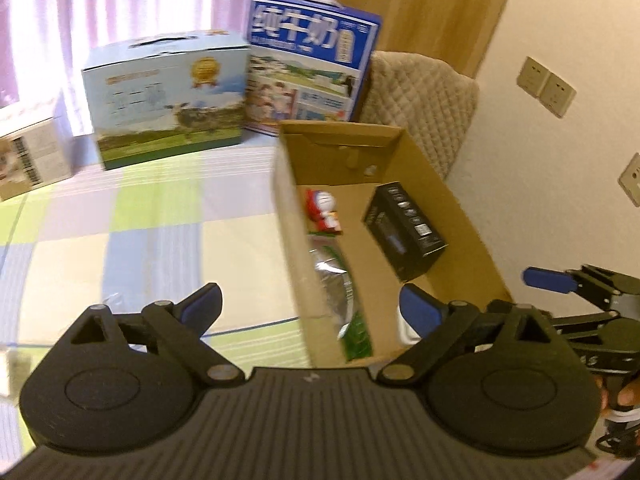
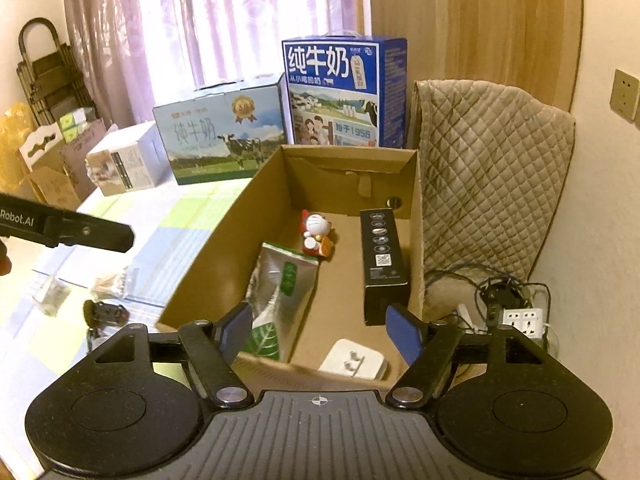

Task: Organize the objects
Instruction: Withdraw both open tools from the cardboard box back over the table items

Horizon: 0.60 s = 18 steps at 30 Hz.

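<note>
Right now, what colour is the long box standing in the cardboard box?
Black, with small white icons and a QR code on its face: the long box in the cardboard box shows best in the right wrist view.

The open cardboard box (image 2: 348, 168) gave free entry from above. Its middle floor lay bare between the foil pouch (image 2: 280, 284) along the left wall and the black carton (image 2: 382, 264) against the right wall. A toy figure (image 2: 316, 236) blocked the far part and a white plug adapter (image 2: 356, 364) the near right corner. Two milk cartons (image 2: 344, 92) closed off the table's far edge.

Both wrist views share the cardboard box (image 1: 460, 216) (image 2: 224, 248)
</note>
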### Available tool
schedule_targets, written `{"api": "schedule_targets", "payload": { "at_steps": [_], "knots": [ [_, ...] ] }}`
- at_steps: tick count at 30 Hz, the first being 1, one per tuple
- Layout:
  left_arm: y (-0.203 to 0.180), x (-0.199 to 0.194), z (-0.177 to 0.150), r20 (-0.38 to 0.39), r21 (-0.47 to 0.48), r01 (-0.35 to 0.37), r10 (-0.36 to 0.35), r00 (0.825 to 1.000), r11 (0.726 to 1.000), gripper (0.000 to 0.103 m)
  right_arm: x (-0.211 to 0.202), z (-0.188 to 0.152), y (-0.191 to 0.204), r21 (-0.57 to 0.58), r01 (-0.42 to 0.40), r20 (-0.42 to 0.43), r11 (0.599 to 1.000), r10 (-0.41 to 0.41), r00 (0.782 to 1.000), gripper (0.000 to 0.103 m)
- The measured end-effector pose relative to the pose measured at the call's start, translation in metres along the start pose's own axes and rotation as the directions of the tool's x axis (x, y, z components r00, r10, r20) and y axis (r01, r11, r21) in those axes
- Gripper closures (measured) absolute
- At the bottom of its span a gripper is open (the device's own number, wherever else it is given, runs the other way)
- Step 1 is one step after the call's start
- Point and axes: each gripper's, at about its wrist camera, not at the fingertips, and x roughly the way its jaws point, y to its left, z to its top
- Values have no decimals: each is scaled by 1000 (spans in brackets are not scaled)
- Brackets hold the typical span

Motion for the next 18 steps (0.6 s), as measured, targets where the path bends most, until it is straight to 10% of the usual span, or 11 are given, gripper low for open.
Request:
{"api": "schedule_targets", "payload": {
  "at_steps": [18],
  "knots": [
    [79, -44, -70, -56, -134, -57, 50, 997, 989, 9, 0, -14, 77, -35, -98, -28, 995, 97, 995, 32]
  ]
}}
